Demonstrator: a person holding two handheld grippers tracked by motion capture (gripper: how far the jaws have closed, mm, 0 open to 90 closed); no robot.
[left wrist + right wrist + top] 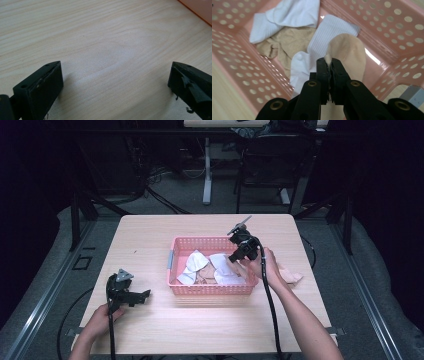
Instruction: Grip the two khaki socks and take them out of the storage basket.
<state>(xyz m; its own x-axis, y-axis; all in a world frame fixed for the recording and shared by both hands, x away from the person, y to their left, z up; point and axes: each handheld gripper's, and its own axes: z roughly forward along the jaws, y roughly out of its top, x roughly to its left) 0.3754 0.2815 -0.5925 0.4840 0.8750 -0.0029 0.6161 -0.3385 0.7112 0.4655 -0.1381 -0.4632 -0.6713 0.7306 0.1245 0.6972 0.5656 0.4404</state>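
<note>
The beige sock (pixel 348 53) is pinched at its edge between the jaws of your right gripper (pixel 329 65), and it hangs inside the pink basket (pixel 234 65), close to the basket's right-hand wall as the high view shows it. In that view the same sock (pixel 231 265) sits just under the gripper's (pixel 237 258) tips, over the right half of the basket (pixel 210 289). The jaws are closed on the fabric with only the cloth between them.

Below and beside the held sock, on the basket floor, you have a white ribbed sock (pixel 322 42) touching it, a second white sock (pixel 287 15) toward the far corner, and a tan sock (pixel 287 43) crumpled between those two. From above, the white socks (pixel 194 265) lie across the middle of the basket.

Outside the basket, just beyond its right wall and behind your right hand (pixel 265 265), another pale beige sock (pixel 291 276) lies on the table (pixel 150 235).

Your left gripper (pixel 146 294) rests on the table well to the left of the basket, near the front left corner of it. Its jaws stand wide apart with bare wood (pixel 105 50) between them, and an orange-pink edge of the basket (pixel 200 10) shows in the far corner of the left gripper view.

No brand, label or writing can be read on the socks, the basket or the grippers.
</note>
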